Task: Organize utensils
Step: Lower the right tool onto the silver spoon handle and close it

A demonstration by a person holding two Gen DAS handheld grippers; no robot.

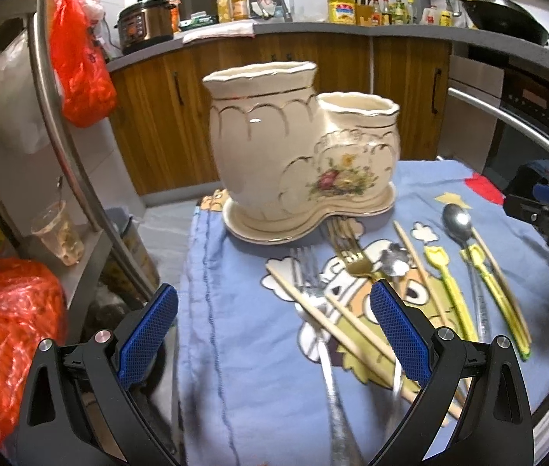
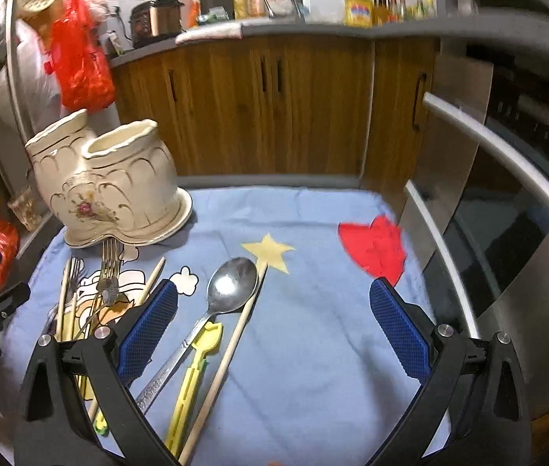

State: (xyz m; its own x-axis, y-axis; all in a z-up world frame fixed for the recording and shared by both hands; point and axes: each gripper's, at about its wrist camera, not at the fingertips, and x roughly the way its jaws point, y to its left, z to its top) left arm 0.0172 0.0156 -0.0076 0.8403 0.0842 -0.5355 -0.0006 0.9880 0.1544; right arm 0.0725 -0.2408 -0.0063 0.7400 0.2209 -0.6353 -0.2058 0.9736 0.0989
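Left wrist view: left gripper (image 1: 274, 334) spread wide, empty, above a silver fork (image 1: 307, 272) and wooden chopsticks (image 1: 336, 326) on the blue cloth (image 1: 235, 349). Cream ceramic holder (image 1: 297, 147) upright behind (both compartments open-topped). Right gripper (image 2: 274, 334) likewise apart, hovering over spoon (image 2: 231, 287) and yellow utensil (image 2: 196, 365).
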